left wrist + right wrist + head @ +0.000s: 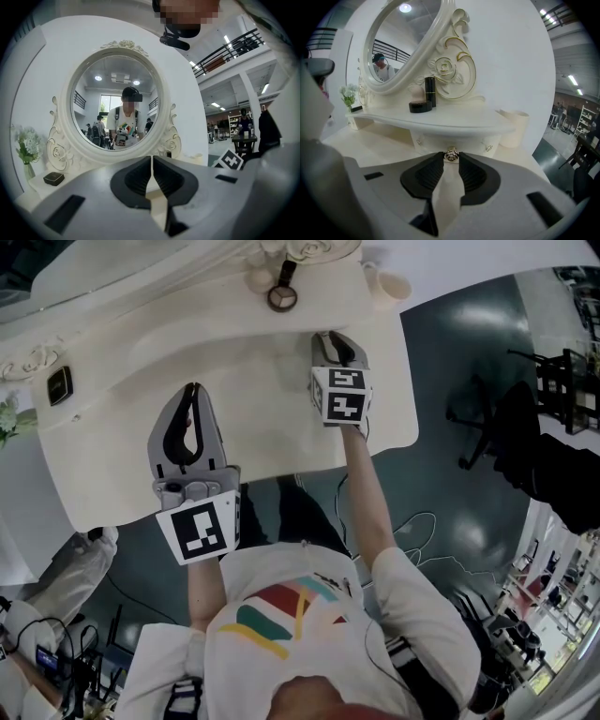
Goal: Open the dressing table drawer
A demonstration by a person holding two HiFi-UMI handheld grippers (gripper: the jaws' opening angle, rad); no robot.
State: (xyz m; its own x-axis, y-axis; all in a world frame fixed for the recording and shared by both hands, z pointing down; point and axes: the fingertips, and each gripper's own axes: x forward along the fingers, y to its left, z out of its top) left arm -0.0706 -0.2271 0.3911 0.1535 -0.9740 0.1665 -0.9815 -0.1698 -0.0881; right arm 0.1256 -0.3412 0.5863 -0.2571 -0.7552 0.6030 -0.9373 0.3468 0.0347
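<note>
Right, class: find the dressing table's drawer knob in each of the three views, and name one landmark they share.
Head view: not visible, hidden under the right hand-held gripper.
Left gripper view: not in it.
Right gripper view: drawer knob, lower centre, gripped between the jaw tips.
Shared landmark: the carved mirror frame.

1. the left gripper [192, 395] is held about level at the near left, its jaws pressed together with nothing between them.
2. the left forearm [206, 589] runs a short way out from the body, elbow tucked close.
3. the right gripper [330, 338] reaches farther out and tips downward, and the right arm [367, 498] is stretched almost straight behind it.
4. its jaws stand a little apart around a small metal knob [451, 155] at their tips, and the pads seem to press on it from both sides.
</note>
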